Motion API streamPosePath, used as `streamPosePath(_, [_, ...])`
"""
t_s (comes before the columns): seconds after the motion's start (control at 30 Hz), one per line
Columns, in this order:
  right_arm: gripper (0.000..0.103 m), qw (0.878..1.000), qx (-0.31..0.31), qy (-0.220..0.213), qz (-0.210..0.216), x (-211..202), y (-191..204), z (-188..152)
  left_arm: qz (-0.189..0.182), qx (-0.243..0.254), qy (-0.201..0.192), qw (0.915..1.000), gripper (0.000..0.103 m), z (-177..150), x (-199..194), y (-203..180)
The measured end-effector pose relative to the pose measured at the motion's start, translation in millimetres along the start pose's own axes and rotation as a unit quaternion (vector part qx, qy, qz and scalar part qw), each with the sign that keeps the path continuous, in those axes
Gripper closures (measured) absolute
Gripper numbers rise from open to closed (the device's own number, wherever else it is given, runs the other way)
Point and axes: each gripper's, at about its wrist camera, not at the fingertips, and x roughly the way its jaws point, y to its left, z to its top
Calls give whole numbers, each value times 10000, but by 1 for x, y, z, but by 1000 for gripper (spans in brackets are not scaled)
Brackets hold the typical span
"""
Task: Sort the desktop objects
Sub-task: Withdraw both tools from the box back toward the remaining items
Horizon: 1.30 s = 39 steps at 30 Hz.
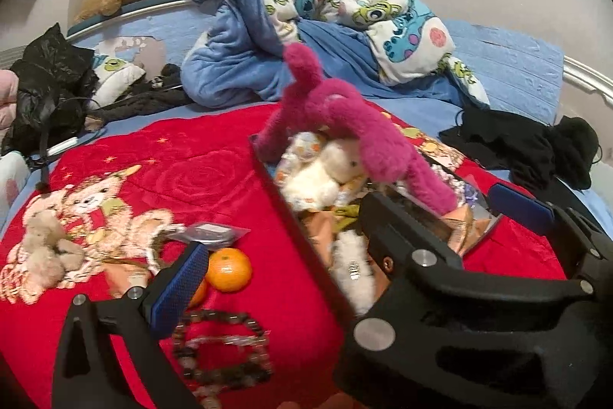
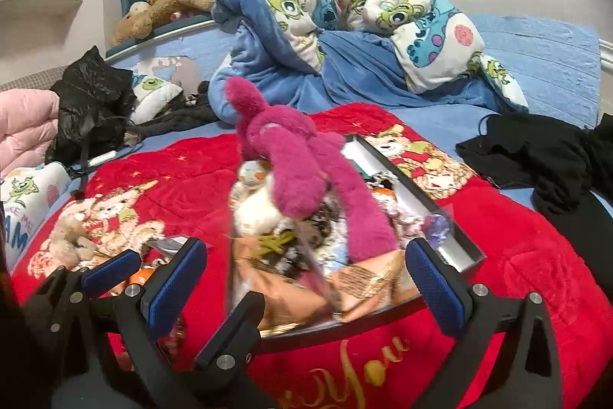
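A dark open box (image 1: 306,236) (image 2: 452,217) lies on a red blanket. It holds a magenta plush toy (image 1: 345,125) (image 2: 299,156), a white plush (image 1: 325,179) (image 2: 256,213) and orange wrappers. My left gripper (image 1: 352,244) is open, one blue pad (image 1: 180,286) left of the box beside an orange (image 1: 229,269), the other pad (image 1: 521,206) past the box's right side. My right gripper (image 2: 306,278) is open and empty, its pads (image 2: 436,286) astride the box's near end. A bead bracelet (image 1: 222,351) lies under the left gripper. A small beige plush (image 1: 46,248) (image 2: 72,240) lies at the left.
A second orange (image 1: 197,294) sits half hidden behind my left pad. A small clear packet (image 1: 214,232) lies beside the oranges. Black clothes (image 1: 536,148) (image 2: 536,156) lie at the right, a black bag (image 1: 49,79) (image 2: 92,102) at the left, a rumpled blue quilt (image 1: 268,25) behind.
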Motion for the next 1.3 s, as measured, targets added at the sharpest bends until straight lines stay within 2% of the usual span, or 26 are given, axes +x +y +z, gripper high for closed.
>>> streamPosePath(0.27, [0, 9995, -37, 4, 308, -1, 39, -2, 403, 14, -43, 9992, 0, -4, -21, 39])
streamPosePath(0.63, [0, 9939, -138, 95, 1092, 1, 121, -9, 1059, -145, -82, 9942, 0, -20, -54, 125])
streamPosePath(0.73, [0, 9919, -280, 112, 1235, 4, 139, -9, 1147, -258, 104, 9930, 0, -27, -56, 155])
streamPosePath(0.9, [0, 9887, 52, 210, 1481, 15, 129, -4, 1401, -400, 157, 9892, 0, -40, -60, 196])
streamPosePath(1.0, [0, 9889, 247, 246, 1441, 22, 116, -1, 1332, -616, 145, 9891, 0, -42, -60, 212])
streamPosePath(1.13, [0, 9881, 444, 293, 1445, 29, 104, 1, 1363, -718, 179, 9879, 0, -41, -56, 220])
streamPosePath(1.3, [0, 9864, 368, 395, 1554, 34, 113, -2, 1331, -671, 276, 9884, 0, -43, -51, 221])
